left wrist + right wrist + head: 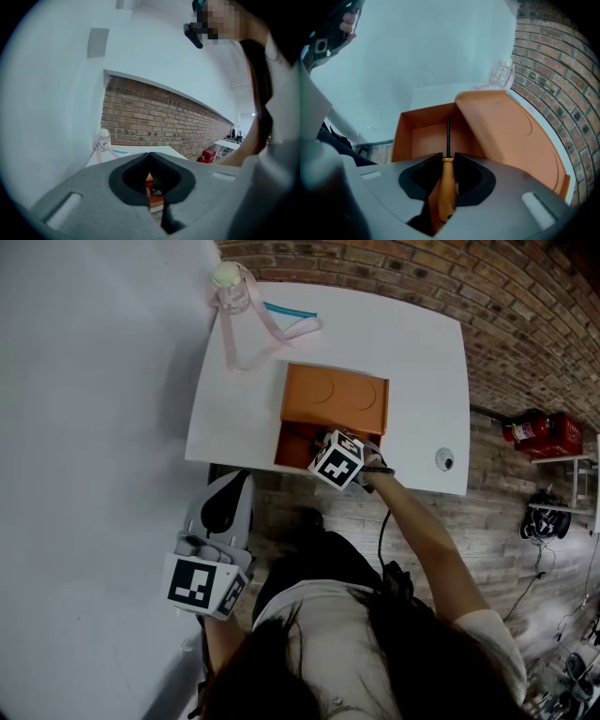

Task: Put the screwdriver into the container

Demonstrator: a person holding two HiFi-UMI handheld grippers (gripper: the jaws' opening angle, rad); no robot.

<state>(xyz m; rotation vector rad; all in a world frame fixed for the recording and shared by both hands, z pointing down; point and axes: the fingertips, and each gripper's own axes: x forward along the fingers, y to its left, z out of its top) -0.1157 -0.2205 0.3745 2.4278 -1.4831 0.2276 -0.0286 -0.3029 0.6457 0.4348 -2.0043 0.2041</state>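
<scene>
Both grippers closed: right gripper [448,158] clamps screwdriver [446,187] over open orange container [404,133], mid-frame; left gripper [149,156], lower left of head view, seemingly empty.

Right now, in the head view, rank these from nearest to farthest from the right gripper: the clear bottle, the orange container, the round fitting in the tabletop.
From the right gripper, shut on the screwdriver:
1. The orange container, right at the jaws, by the near edge of the table.
2. The round fitting, off to its right.
3. The clear bottle, at the far left corner.
</scene>
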